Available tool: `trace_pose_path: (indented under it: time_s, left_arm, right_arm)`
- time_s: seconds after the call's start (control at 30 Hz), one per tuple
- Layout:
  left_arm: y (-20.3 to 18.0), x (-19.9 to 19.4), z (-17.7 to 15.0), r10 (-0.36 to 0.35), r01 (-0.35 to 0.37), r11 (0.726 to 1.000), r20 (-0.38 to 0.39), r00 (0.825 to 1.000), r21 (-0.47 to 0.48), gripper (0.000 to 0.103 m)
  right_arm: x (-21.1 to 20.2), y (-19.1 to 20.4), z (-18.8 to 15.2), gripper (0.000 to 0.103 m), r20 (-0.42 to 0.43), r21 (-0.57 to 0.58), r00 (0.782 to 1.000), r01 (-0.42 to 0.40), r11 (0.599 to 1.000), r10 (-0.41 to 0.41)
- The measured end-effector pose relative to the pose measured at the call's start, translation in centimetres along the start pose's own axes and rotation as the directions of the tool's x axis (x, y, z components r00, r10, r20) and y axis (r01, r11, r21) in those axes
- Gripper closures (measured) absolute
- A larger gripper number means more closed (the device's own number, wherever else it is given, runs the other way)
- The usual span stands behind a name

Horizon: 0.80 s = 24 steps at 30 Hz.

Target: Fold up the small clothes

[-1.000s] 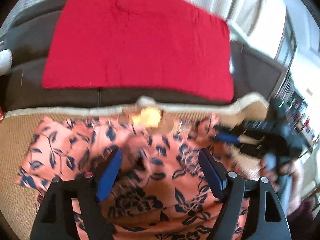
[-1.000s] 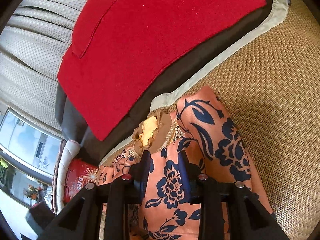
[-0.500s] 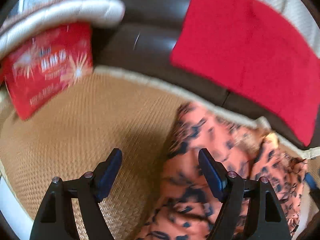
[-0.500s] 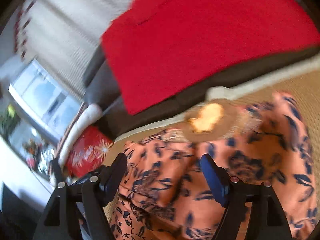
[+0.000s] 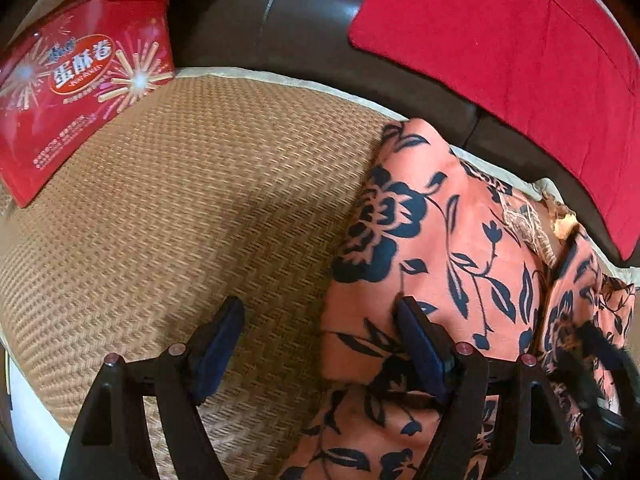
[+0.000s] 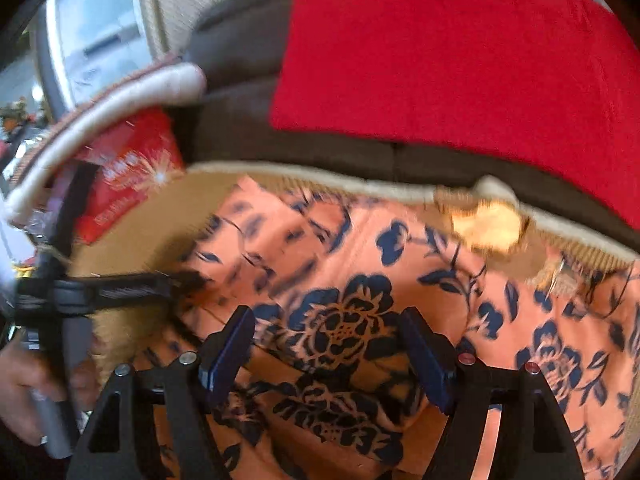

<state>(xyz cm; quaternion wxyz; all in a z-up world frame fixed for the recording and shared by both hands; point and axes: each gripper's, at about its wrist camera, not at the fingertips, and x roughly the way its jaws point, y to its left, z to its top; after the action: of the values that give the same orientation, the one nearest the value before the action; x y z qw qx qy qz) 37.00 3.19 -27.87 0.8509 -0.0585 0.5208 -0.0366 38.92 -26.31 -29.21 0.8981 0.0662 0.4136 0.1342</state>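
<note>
An orange garment with a dark blue flower print (image 5: 432, 248) lies spread on a woven straw mat (image 5: 200, 184). It fills the lower half of the right wrist view (image 6: 360, 280). My left gripper (image 5: 320, 332) is open at the garment's left edge, its right finger over the cloth and its left finger over bare mat. My right gripper (image 6: 328, 344) is open and empty, just above the middle of the garment. The left gripper also shows in the right wrist view (image 6: 120, 284), at the garment's left side.
A red cloth (image 5: 520, 52) lies on the dark brown sofa back (image 5: 280, 28) behind the mat. A red snack box (image 5: 76, 84) stands at the mat's far left corner. A white cushion (image 6: 100, 112) lies beyond it. A window is at far left.
My right gripper has let go of the garment's neck area and opened, then pulled back. My left gripper has swung from the garment's middle to its left edge.
</note>
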Motion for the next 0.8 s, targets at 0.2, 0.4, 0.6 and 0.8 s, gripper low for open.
trace_pose_path:
  time_s: [0.2,0.4,0.6,0.8]
  left_arm:
    - [0.2,-0.2,-0.2,-0.013,0.013,1.000,0.005,1.000,-0.001,0.024]
    - [-0.1,-0.7,-0.4,-0.016,0.016,1.000,0.006,1.000,-0.007,0.024]
    - [0.2,-0.3,0.3,-0.003,0.003,1.000,0.019,1.000,-0.006,0.024]
    - [0.3,-0.3,0.2,0.024,-0.024,1.000,0.023,0.999,-0.006,0.024]
  right_arm:
    - [2.7,-0.6,-1.0,0.042,-0.111,-0.029,0.990,0.085,0.996,-0.088]
    - [1.6,-3.5,-0.4,0.100,-0.104,0.058,0.985,0.145,0.988,-0.138]
    - [-1.3,-5.2,0.1,0.095,-0.017,0.149,0.999,-0.038,0.988,0.041]
    - [-0.2,-2.0,0.1,0.093,-0.054,0.095,0.992,-0.107,0.990,0.113]
